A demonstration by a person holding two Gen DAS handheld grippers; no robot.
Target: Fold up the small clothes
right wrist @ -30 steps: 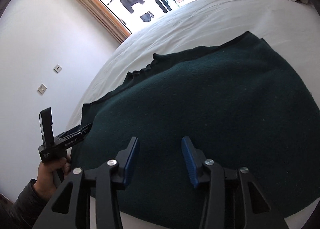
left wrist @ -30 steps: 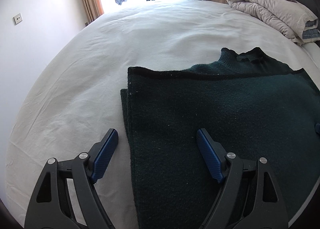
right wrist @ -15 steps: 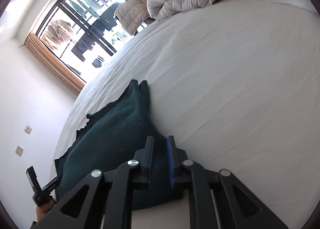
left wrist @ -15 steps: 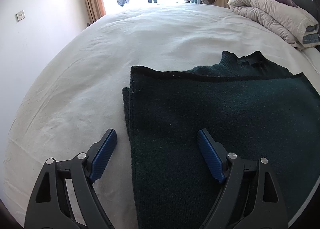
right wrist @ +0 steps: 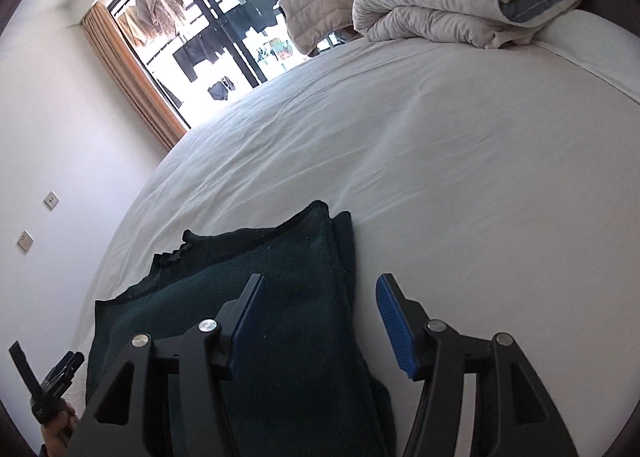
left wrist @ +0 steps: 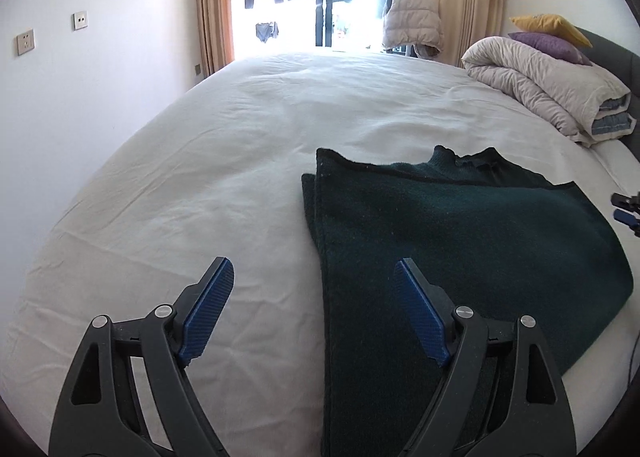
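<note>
A dark green knit sweater point(left wrist: 460, 245) lies folded on the white bed, its collar at the far edge. My left gripper point(left wrist: 314, 269) is open and empty above the sweater's left edge, one finger over the sheet and one over the knit. In the right wrist view the sweater point(right wrist: 280, 281) lies lower left. My right gripper point(right wrist: 320, 285) is open and empty over the sweater's right edge. The right gripper's tip shows in the left wrist view point(left wrist: 626, 209). The left gripper shows in a hand at the right wrist view's lower left point(right wrist: 52, 385).
The white bed sheet point(left wrist: 240, 145) spreads wide to the left and far side. A rolled duvet point(left wrist: 548, 85) with purple and yellow pillows lies at the head of the bed. A window with curtains stands beyond the bed; a white wall runs along the left.
My right gripper was shut at the sweater's right edge half a second ago and has opened, letting the cloth lie. My left gripper has lifted and drawn back a little, still open.
</note>
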